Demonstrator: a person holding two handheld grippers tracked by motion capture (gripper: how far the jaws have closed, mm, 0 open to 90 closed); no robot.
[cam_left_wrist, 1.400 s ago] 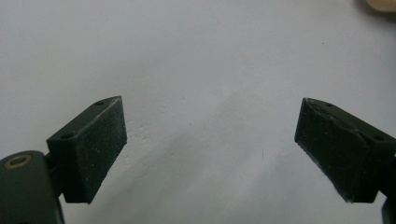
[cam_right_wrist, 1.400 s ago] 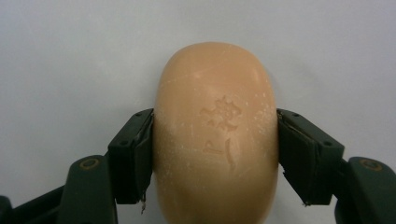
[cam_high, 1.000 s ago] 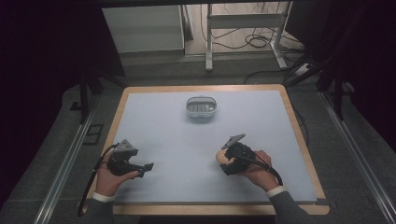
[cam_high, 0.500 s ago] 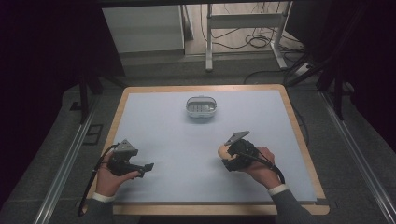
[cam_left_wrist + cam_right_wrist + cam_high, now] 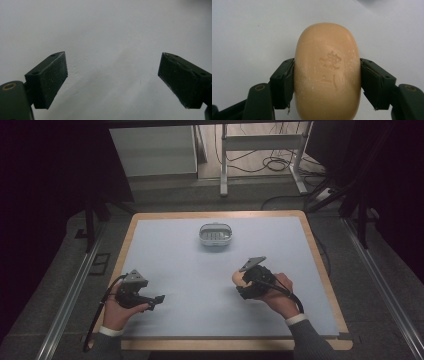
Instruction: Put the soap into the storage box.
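Note:
An oval tan bar of soap (image 5: 327, 71) with a stamped mark sits between the jaws of my right gripper (image 5: 327, 82), which is shut on its two long sides. In the high view that gripper (image 5: 239, 281) is at the table's right front, the soap (image 5: 236, 279) showing as a small tan patch at its tip. A white oval soap dish (image 5: 215, 234) stands at the back middle of the table. My left gripper (image 5: 159, 299) rests at the left front, jaws wide apart over bare white surface (image 5: 110, 50), nothing between its pads (image 5: 51, 80).
The pale blue-white table top (image 5: 200, 270) has a wooden rim (image 5: 320, 255). Beyond the far edge stand a grey cabinet (image 5: 152, 150) and white frame legs (image 5: 224, 165) with cables on the floor. Metal rails (image 5: 70, 295) run along both sides.
My right gripper has shifted slightly nearer and to the right with the soap in it. The left gripper has stayed put.

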